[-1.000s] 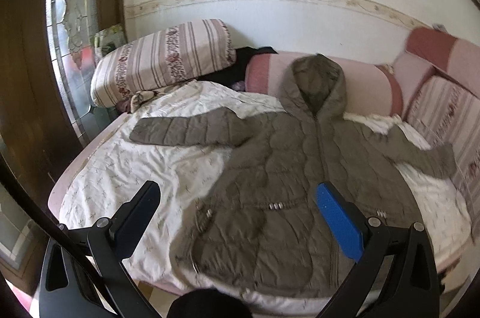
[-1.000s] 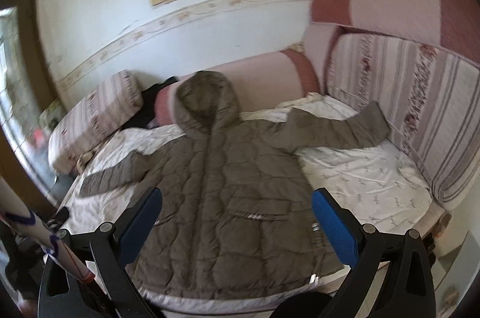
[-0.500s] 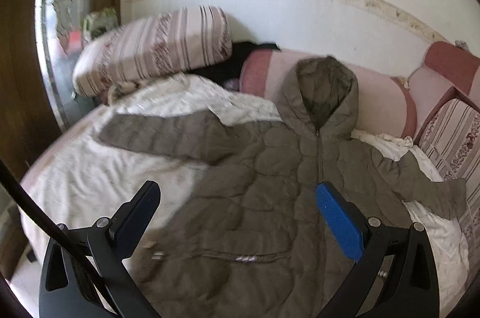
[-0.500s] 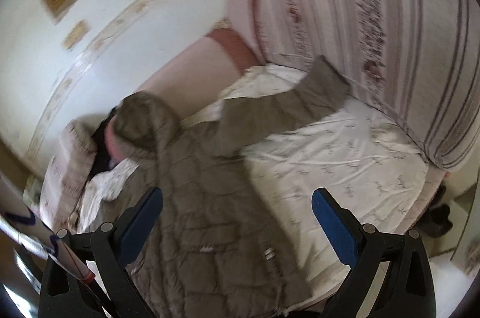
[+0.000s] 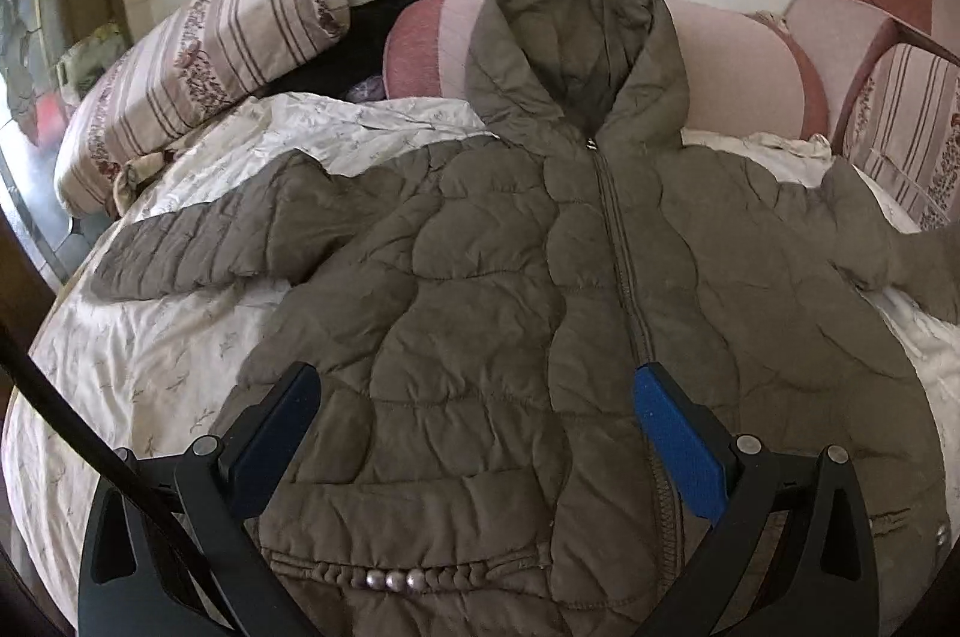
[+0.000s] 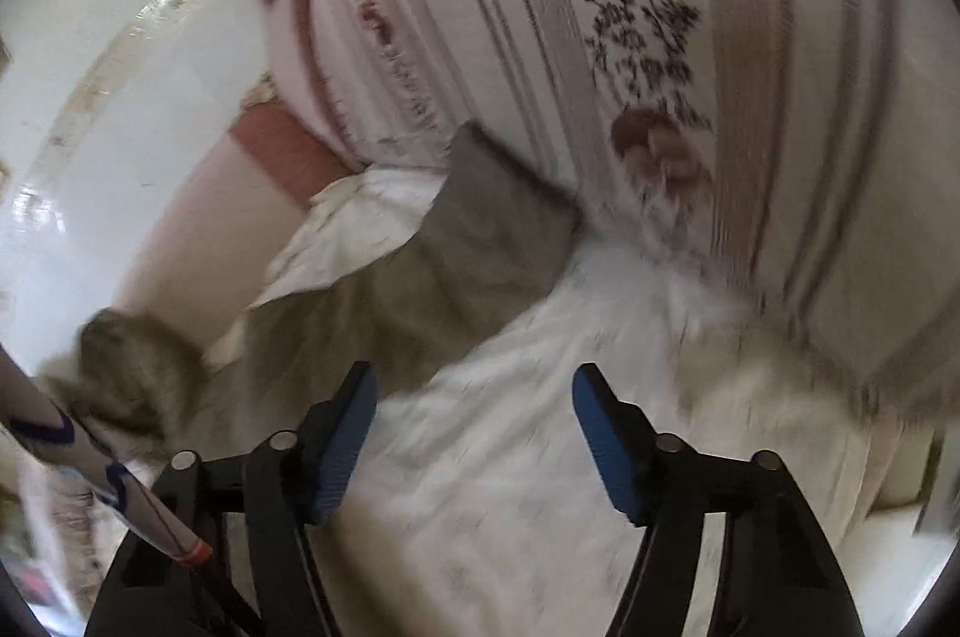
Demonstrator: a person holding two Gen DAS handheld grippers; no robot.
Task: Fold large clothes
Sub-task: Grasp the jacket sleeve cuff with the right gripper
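Hovering, jaws spread wide and empty: left gripper, over the chest panel of the olive-green quilted hooded puffer jacket, beside its zip.

Right gripper: jaws likewise spread, holding nothing, above bare sheet just short of the jacket's sleeve; this view is motion-blurred.

Jacket: face up, zipped, spread across the white printed bed sheet, hood propped against the pink bolster at the head edge, one sleeve reaching each side edge.

Surroundings: striped floral pillow at the left head corner; striped floral cushion along the right edge.

Risks, as judged: padded fabric is bulky and slippery, so a shallow pinch may shed the sleeve; the cuff lies against the cushion, so jaws may catch cushion or sheet.
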